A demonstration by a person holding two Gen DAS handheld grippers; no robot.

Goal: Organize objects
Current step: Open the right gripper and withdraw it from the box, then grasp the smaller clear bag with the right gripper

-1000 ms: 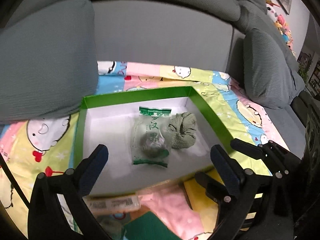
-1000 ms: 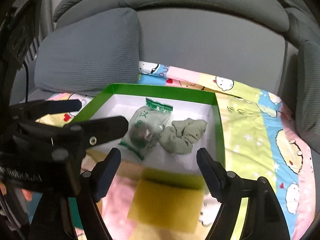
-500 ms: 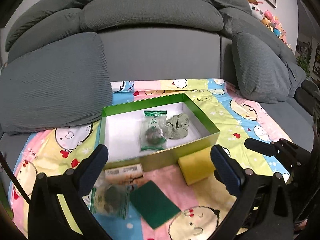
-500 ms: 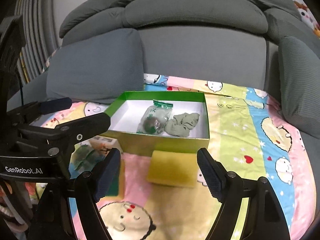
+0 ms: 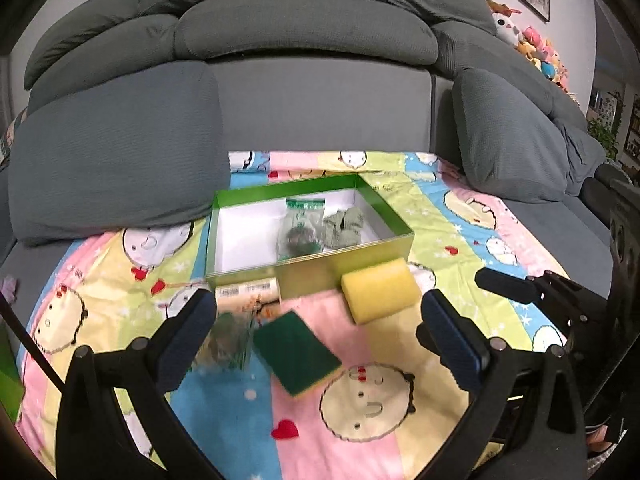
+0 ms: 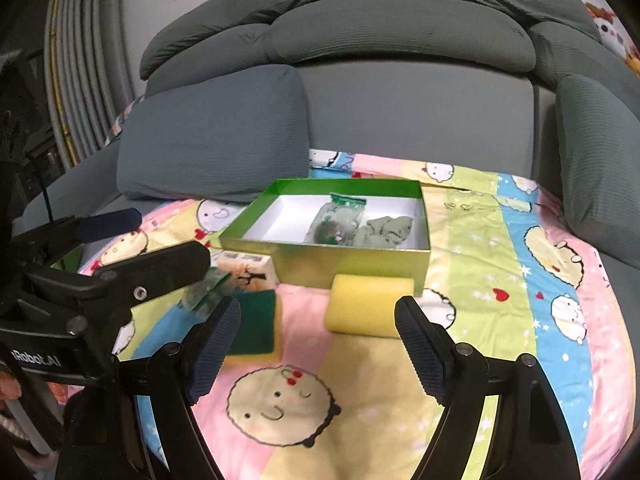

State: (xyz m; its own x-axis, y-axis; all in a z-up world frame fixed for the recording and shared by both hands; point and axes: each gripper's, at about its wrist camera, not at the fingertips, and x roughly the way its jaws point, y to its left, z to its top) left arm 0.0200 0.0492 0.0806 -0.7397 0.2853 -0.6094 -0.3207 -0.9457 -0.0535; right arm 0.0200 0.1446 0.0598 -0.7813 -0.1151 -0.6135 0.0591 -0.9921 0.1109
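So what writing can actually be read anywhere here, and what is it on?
"Robot.AI", start cut off: white print on the left gripper body.
Green print on the clear bag in the green box: too blurred to read.
Barcode label on the small carton: too small to read.

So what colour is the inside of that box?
White inside the box, green walls; clearest in the right wrist view.

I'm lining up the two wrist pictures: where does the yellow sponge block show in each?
Left wrist: yellow sponge block right of centre, against the green cardboard box's near wall.
Right wrist: the sponge at centre, between the open right gripper's fingers.
Shared landmark: the green box.
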